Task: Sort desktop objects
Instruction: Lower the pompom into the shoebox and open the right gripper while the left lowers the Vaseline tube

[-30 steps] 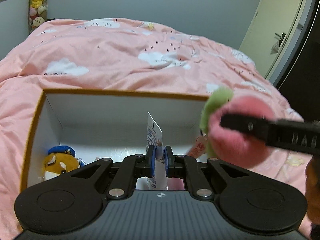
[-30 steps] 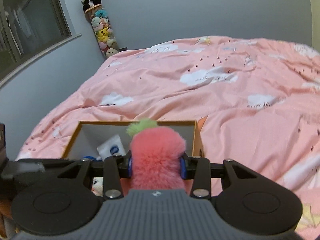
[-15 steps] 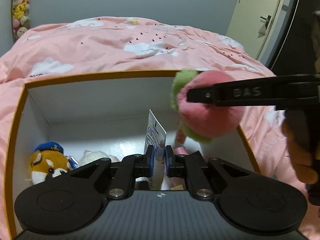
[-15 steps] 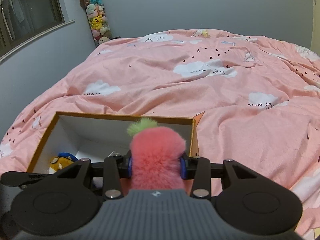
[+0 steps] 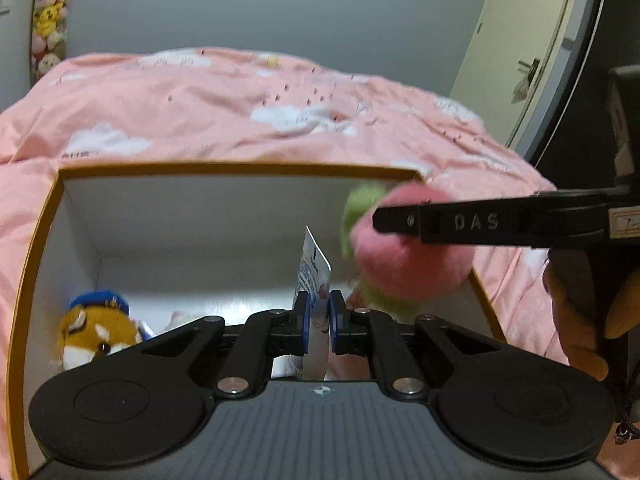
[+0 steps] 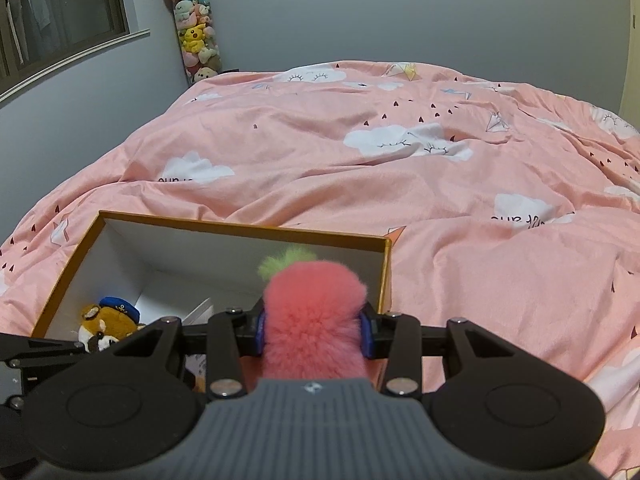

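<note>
An open cardboard box [image 5: 240, 169] with an orange rim and white inside lies on the bed. My left gripper [image 5: 318, 312] is shut on a white tube with blue print [image 5: 316, 264], held upright over the box's middle. My right gripper [image 6: 314, 330] grips a fluffy pink plush with a green tuft [image 6: 316, 304]; its jaws are closing and the blue pads press into the fur. The plush [image 5: 412, 264] hangs just inside the box's right wall. A brown dog plush in a blue cap [image 5: 100, 332] lies in the box's left corner.
The pink cloud-print duvet [image 6: 400, 168] surrounds the box. A tall column of plush toys [image 6: 196, 40] stands against the far wall, by a window [image 6: 60, 12]. A door [image 5: 516, 52] is at the right. A person's hand [image 5: 576, 320] holds the right gripper.
The right gripper carried the pink plush from beside the box's right edge to over its right side and lower. The left gripper kept the tube over the box.
</note>
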Demonstrator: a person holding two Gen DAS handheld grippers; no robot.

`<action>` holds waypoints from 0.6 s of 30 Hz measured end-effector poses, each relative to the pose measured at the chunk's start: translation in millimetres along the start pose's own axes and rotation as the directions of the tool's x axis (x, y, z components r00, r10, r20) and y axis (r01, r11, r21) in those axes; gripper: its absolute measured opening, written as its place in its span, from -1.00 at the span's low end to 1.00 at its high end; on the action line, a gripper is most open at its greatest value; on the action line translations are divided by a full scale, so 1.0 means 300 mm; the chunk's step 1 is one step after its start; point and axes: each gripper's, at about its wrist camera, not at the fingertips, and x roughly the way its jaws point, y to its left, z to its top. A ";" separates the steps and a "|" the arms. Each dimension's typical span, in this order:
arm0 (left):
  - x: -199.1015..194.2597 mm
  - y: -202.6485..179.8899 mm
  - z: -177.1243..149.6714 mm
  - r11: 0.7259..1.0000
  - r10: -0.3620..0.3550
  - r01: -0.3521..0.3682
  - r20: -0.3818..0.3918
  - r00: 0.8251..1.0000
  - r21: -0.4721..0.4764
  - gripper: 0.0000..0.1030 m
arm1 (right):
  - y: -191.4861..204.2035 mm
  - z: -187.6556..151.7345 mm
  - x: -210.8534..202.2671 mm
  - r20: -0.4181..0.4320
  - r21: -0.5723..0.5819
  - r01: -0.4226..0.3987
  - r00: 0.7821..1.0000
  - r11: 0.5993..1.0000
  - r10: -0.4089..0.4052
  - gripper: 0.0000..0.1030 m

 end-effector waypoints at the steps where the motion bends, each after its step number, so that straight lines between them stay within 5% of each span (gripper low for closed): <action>1: 0.007 0.002 -0.001 1.000 -0.001 0.001 -0.001 1.000 0.002 -0.81 | 0.000 0.000 0.002 -0.001 0.001 0.000 1.000 1.000 0.000 -0.27; 10: -0.001 -0.027 -0.046 0.997 -0.003 0.006 -0.047 0.999 0.072 -0.79 | -0.005 0.000 0.003 -0.001 0.003 -0.005 1.000 1.000 0.005 -0.32; 18: -0.009 -0.013 -0.060 0.999 -0.009 0.011 -0.066 0.998 0.037 -0.78 | -0.015 -0.006 -0.028 0.011 0.025 0.001 1.000 1.000 -0.001 -0.31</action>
